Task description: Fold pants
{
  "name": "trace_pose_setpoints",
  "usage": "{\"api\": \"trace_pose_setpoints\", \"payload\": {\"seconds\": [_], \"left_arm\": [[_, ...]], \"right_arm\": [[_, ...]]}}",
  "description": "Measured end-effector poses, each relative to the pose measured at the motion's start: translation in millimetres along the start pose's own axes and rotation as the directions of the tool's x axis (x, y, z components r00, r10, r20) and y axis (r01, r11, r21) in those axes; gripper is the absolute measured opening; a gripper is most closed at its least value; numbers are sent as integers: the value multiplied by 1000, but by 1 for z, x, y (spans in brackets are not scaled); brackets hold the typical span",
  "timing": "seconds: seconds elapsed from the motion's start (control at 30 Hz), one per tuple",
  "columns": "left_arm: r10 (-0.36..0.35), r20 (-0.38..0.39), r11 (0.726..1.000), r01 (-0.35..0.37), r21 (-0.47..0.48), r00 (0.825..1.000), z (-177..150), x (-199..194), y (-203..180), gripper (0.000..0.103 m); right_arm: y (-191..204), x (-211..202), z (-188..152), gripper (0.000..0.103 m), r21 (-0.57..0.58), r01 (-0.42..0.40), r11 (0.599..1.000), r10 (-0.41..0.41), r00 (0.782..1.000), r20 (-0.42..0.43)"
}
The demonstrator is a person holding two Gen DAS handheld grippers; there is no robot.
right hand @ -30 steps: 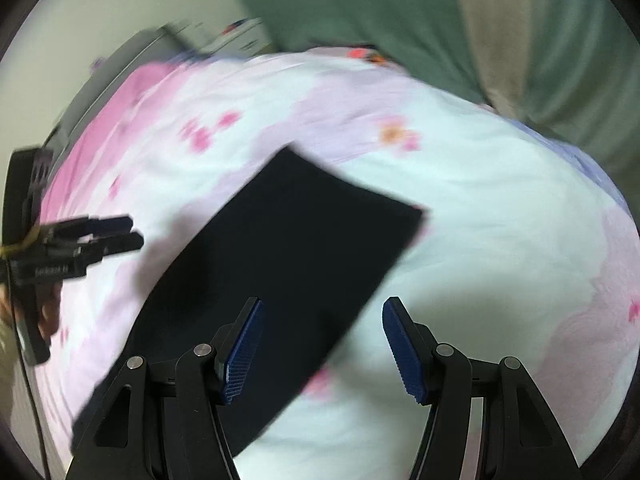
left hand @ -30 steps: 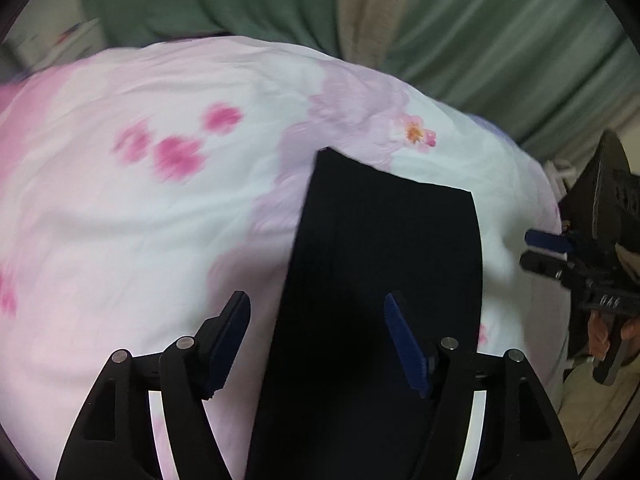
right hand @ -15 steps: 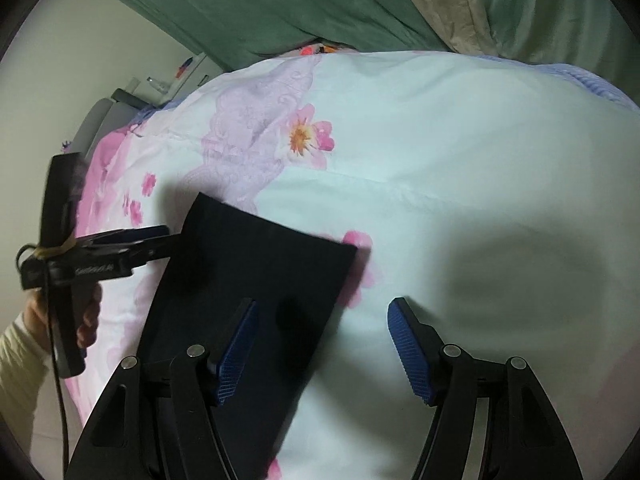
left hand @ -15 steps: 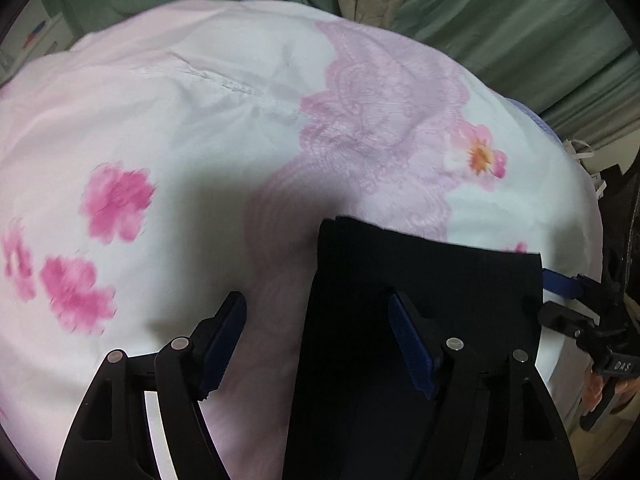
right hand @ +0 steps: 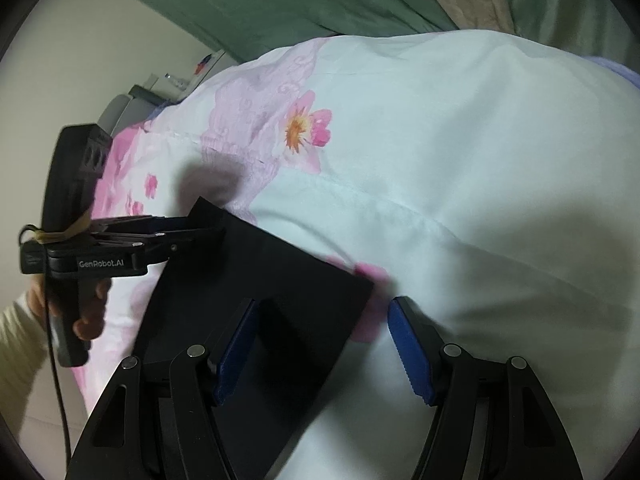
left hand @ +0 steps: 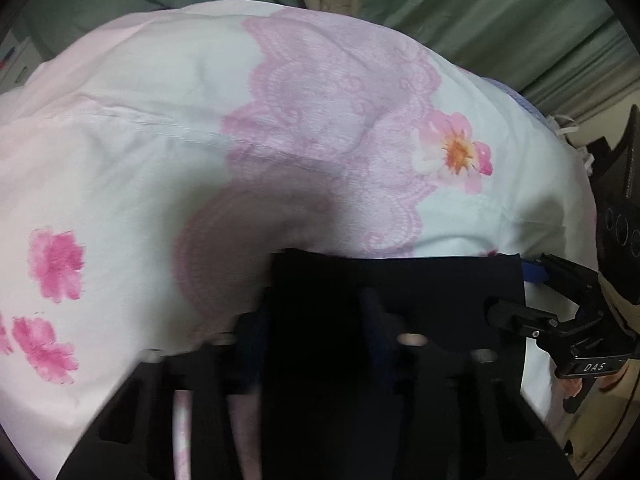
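Black pants lie flat, folded lengthwise, on a flowered bed cover; their far end is a straight edge. My left gripper points down at the far left corner. It is blurred, its jaws closing with the cloth's left edge between them; the pads stand apart. From the right wrist view the left gripper shows side-on at that corner of the pants. My right gripper is open and straddles the far right corner, one finger over the cloth, the other over the cover. The right gripper also shows at the right.
The bed cover spreads wide beyond the pants. Green and beige curtains hang behind the bed. A person's hand and pale sleeve hold the left tool. Grey furniture stands past the bed's left side.
Both grippers came down and forward to the pants' far corners. The left jaws, wide before, have narrowed around the cloth's edge. The right jaws stay wide.
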State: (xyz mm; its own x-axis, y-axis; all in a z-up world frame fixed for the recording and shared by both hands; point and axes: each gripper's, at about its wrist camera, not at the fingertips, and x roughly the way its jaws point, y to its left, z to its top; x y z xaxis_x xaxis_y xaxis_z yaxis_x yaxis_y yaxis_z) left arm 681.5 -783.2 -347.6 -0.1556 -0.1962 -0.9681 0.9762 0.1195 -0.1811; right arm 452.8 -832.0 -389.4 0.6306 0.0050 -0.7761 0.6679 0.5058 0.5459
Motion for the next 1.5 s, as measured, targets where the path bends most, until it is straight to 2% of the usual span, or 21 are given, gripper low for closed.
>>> {"api": "trace_pose_setpoints", "payload": {"seconds": [0.03, 0.07, 0.17, 0.3, 0.37, 0.47, 0.53, 0.73, 0.93, 1.07, 1.2, 1.33, 1.5], "left_arm": [[-15, 8, 1000, 15, -19, 1000, 0, -4, 3, 23], [-12, 19, 1000, 13, -25, 1000, -1, -10, 5, 12], [-20, 52, 1000, 20, -11, 998, -5, -31, 3, 12], [-36, 98, 999, 32, 36, 995, -6, -58, -7, 12], [-35, 116, 998, 29, 58, 993, -11, -70, -13, 12], [-15, 143, 998, 5, 67, 990, -17, -82, -21, 12], [-9, 155, 998, -1, 67, 988, -11, -87, -20, 12], [-4, 213, 998, -9, 60, 977, -22, -120, -33, 12], [20, 286, 998, -38, 59, 958, -48, -169, -45, 12], [69, 330, 996, -81, 24, 941, -80, -204, -47, 12], [125, 383, 992, -115, -49, 915, -128, -241, -49, 12], [188, 408, 982, -159, -104, 894, -186, -270, -55, 12], [264, 386, 961, -208, -182, 884, -275, -293, -58, 12]], "right_arm": [[1, 2, 2, 69, -8, 0, 1000, 0, 1000, 0], [2, 4, 3, 69, -11, 0, 1000, 0, 1000, -1], [0, 6, 5, 66, 0, -5, 1000, 5, 1000, -3], [-9, 4, 8, 53, 18, -7, 1000, 8, 1000, -12], [-17, 2, 11, 34, 50, -43, 998, 44, 999, -24], [-30, -3, 21, 14, 134, -76, 988, 85, 994, -65], [-28, -19, 30, 12, 133, -101, 986, 109, 992, -58], [11, -72, 26, 11, -19, -75, 997, 75, 997, 11], [46, -122, 16, 11, -117, -64, 991, 71, 996, 59], [89, -157, 5, 11, -240, -49, 969, 73, 993, 91], [134, -189, -15, 11, -357, -74, 931, 119, 987, 107], [185, -220, -54, 11, -471, -78, 879, 152, 981, 121], [245, -245, -120, 11, -589, -86, 804, 165, 983, 82]]}}
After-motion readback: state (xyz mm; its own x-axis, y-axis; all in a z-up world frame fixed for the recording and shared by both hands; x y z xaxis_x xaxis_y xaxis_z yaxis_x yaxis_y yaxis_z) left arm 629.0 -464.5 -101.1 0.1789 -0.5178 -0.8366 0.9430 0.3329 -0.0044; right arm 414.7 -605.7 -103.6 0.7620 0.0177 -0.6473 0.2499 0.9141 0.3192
